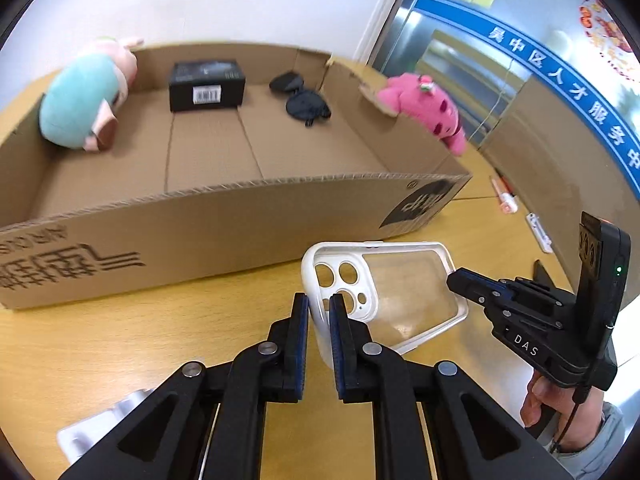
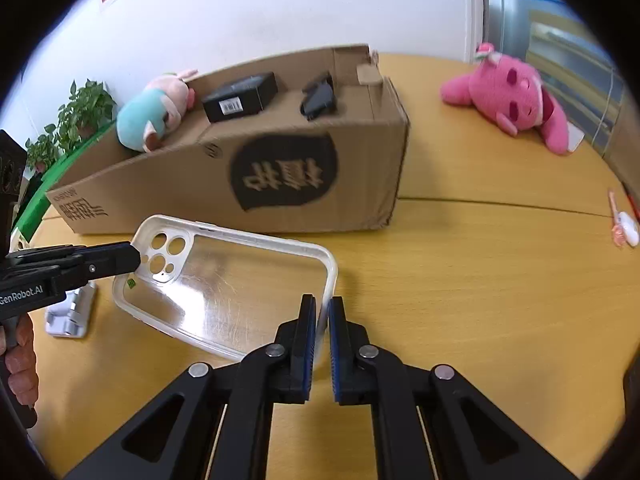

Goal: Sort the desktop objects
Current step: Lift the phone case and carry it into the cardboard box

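Observation:
A clear phone case [image 1: 400, 296] with a white rim and camera holes lies tilted just above the wooden table, in front of an open cardboard box [image 1: 200, 232]. My left gripper [image 1: 319, 304] is shut on the case's white edge at the camera end. My right gripper [image 1: 454, 280] clamps the opposite end. In the right wrist view the phone case [image 2: 224, 280] has its rim pinched between the shut right gripper [image 2: 323, 306], while the left gripper [image 2: 134, 256] grips the camera corner. The cardboard box [image 2: 360, 152] stands just behind.
Inside the box lie a teal plush pig [image 1: 80, 100], a black carton [image 1: 206, 86] and a black pouch [image 1: 304, 100]. A pink plush [image 2: 512, 96] lies on the table [image 2: 480, 280] to the box's right, a pen [image 2: 624, 228] at the far right, a silver stand [image 2: 70, 312] at the left.

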`<control>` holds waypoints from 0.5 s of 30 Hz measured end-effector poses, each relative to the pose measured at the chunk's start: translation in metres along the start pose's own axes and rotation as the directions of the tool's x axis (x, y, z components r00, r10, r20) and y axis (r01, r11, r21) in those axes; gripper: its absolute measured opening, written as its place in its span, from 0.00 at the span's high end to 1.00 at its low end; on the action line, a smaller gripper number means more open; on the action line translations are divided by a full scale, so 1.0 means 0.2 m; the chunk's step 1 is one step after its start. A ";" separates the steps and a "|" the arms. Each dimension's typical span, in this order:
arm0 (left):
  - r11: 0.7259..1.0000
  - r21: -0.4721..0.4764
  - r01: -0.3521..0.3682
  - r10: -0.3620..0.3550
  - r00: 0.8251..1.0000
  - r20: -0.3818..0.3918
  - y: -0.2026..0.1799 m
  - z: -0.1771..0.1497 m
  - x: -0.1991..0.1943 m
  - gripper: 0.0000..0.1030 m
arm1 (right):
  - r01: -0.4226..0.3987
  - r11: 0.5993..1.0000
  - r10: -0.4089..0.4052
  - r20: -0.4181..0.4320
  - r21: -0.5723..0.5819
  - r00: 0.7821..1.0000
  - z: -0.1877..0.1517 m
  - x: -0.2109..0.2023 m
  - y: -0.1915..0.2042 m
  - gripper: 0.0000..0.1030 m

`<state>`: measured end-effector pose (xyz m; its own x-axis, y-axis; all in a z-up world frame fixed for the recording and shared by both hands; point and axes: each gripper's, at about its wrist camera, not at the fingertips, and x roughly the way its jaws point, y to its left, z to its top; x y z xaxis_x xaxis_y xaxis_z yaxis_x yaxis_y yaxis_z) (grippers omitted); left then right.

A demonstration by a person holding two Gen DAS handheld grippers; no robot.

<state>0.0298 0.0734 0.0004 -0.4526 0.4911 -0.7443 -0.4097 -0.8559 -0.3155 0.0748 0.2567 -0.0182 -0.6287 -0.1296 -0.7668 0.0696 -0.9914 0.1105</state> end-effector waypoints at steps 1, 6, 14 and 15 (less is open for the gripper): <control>1.000 0.003 0.005 -0.005 1.000 0.011 0.01 0.00 -0.03 0.91 | 0.000 1.000 0.000 0.010 0.002 1.000 0.00 -0.02 0.02 0.94; 1.000 0.008 0.009 -0.009 0.998 0.067 0.10 0.02 -0.21 0.91 | -0.012 1.000 0.011 0.100 0.008 0.995 0.05 -0.15 0.15 0.94; 1.000 0.009 -0.021 0.020 0.990 0.141 0.17 0.08 -0.41 0.91 | -0.051 0.998 0.056 0.188 -0.034 0.980 0.16 -0.27 0.32 0.94; 1.000 0.003 -0.022 0.021 0.989 0.144 0.17 0.07 -0.41 0.91 | -0.055 0.998 0.062 0.195 -0.040 0.979 0.17 -0.27 0.33 0.94</control>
<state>0.0419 0.0065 0.0604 -0.5706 0.4908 -0.6584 -0.4021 -0.8660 -0.2971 0.0878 0.1991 0.0517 -0.7620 -0.1850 -0.6206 0.1350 -0.9827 0.1272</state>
